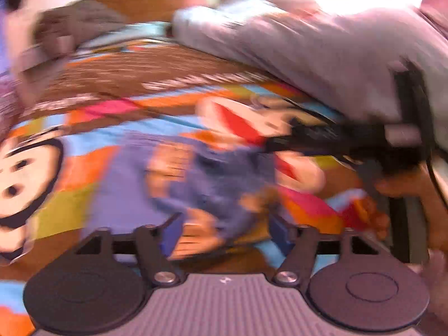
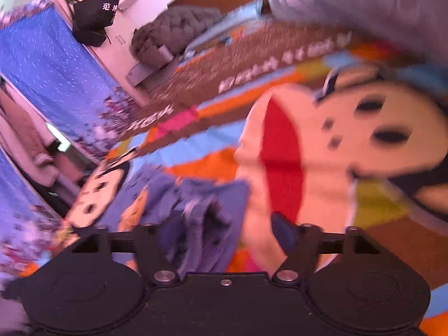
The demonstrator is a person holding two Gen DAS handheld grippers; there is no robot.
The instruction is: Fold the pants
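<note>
Both views are smeared by motion blur, so fine detail is lost. The small crumpled purple-blue fabric pants (image 1: 207, 173) with orange patches lie bunched on a bright cartoon-print bedspread (image 1: 92, 128), whose pattern shows big round faces with red mouths on blocks of blue, orange, pink, green and brown.

In the left wrist view the left gripper (image 1: 225, 232) hovers low over the near edge of the pants. Its two blue-padded fingers (image 1: 170, 235) stand well apart, released, with the heap of cloth lying between and just beyond them; whether the pads touch the fabric cannot be told through the blur. To the right, the black right gripper (image 1: 336, 140) reaches in from the side toward the far right part of the pants.

In the right wrist view the right gripper (image 2: 224, 232) also has its fingers spread wide and holds nothing. The pants (image 2: 193, 212) sit at the near left, rumpled against and just over the left finger, while the right finger (image 2: 282, 229) is above a printed face with a red mouth.

A pale grey pillow (image 1: 308, 44) lies at the far right of the bed. A dark grey quilted blanket (image 2: 173, 28) is heaped at the far end. A blue patterned curtain (image 2: 47, 72) hangs at the left, with a black bag (image 2: 95, 16) beyond it.
</note>
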